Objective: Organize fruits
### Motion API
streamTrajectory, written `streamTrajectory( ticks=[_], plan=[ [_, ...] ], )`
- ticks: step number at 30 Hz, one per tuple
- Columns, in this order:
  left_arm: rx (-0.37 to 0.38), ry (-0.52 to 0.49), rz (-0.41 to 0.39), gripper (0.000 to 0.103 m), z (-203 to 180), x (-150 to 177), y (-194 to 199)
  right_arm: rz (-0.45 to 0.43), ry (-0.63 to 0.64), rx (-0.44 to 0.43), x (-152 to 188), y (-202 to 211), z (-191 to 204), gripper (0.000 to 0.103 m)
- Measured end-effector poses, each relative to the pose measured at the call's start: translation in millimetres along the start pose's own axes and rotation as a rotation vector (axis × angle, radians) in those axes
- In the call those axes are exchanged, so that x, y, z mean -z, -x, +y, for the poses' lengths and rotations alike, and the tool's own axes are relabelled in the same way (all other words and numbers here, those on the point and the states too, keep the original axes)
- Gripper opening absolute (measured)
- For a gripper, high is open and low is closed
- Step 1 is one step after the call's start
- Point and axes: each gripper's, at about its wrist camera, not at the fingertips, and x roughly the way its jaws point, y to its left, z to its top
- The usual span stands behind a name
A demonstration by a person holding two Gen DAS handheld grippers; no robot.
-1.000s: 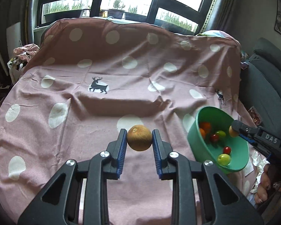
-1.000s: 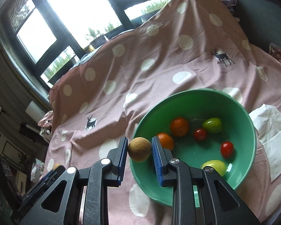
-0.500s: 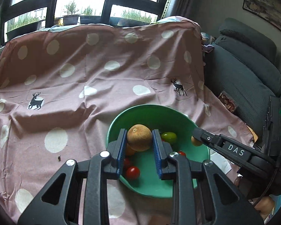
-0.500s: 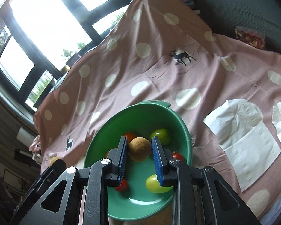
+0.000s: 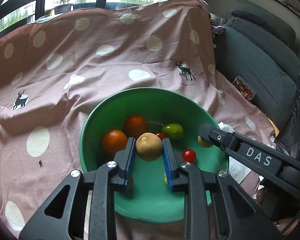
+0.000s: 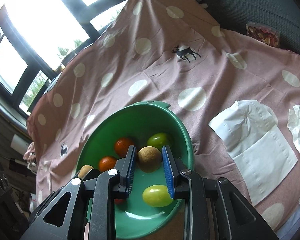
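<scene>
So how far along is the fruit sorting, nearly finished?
Mostly, it seems. Already lying in the green plastic bowl: two oranges, a green fruit, a yellow-green fruit and small red tomatoes. In hand: the left claw and right claw each grip a round tan fruit over the bowl. Left: letting both go. No loose fruit shows on the spotted pink cloth.

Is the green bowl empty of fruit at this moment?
No, the green bowl already holds two oranges, a red tomato and a green fruit.
</scene>
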Motion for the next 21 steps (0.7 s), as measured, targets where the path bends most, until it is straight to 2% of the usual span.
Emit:
streamTrajectory(
  ticks=[8, 10, 12, 13, 15, 18, 21],
  plan=[
    [0.003, 0.006, 0.032, 0.027, -0.4, 2.7, -8.7, 0.012, -0.003, 0.013, 0.1, -2.8, 0.2, 0.029],
    [0.001, 0.003, 0.022, 0.031, 0.1, 1.8, -6.4, 0.0, -0.003, 0.019, -0.6, -1.3, 0.0, 0.029],
    [0.001, 0.006, 0.008, 0.044, 0.6, 0.6, -2.6, -0.008, -0.011, 0.014, -1.3, 0.6, -1.2, 0.031],
    [0.002, 0.01, 0.001, 0.046, 1.1, 0.1, -0.6, -0.009, -0.014, 0.016, -1.5, 1.1, -1.6, 0.033],
    [0.0, 0.015, -0.008, 0.051, 2.7, -0.9, 3.3, -0.015, -0.016, 0.026, -1.6, 2.1, -1.9, 0.045],
    [-0.019, 0.028, -0.022, 0.059, 6.5, -2.1, 10.3, -0.033, -0.005, 0.035, -2.1, 5.4, -0.4, 0.053],
    [-0.055, 0.034, -0.024, 0.062, 9.8, -3.8, 16.7, -0.069, 0.001, 0.031, -2.8, 11.6, 1.3, 0.062]
  ],
)
